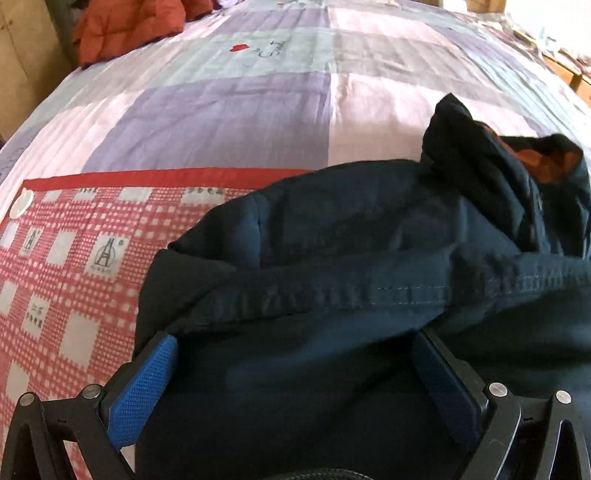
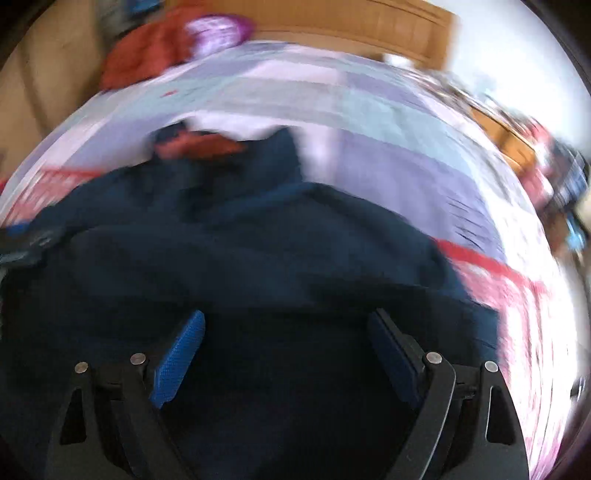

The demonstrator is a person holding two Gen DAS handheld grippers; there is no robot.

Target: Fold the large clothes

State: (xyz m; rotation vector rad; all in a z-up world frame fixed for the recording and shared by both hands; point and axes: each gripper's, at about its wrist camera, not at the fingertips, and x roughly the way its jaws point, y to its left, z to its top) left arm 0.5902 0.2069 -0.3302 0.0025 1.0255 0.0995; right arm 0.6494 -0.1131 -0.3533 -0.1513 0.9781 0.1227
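The dark blue jacket (image 1: 332,258) lies bunched on the bed (image 1: 221,110), directly under and ahead of both tools. The left tool (image 1: 295,354) is spread wide, its 2 blue pads (image 1: 144,391) standing apart over the cloth without pinching it. A stitched hem runs across just ahead of its fingertips, and the collar, showing an orange lining, rises ahead and to the right. The right tool (image 2: 284,343) is likewise spread, with dark cloth lying between its fingers but not pressed by them (that view is heavily blurred, so whether the cloth touches a pad cannot be told).

Both tools point steeply down at the near part of the jacket, probably because the next fold needs a grip on the hem or the near edge, 1 tool at each side, so the cloth lifts evenly. The jacket sits on a red checked cloth (image 1: 66,266) spread over the bed's patchwork cover, which likely serves as the folding area.

No container is in sight. An orange garment (image 1: 125,29) lies well ahead and to the left, near the head of the bed.
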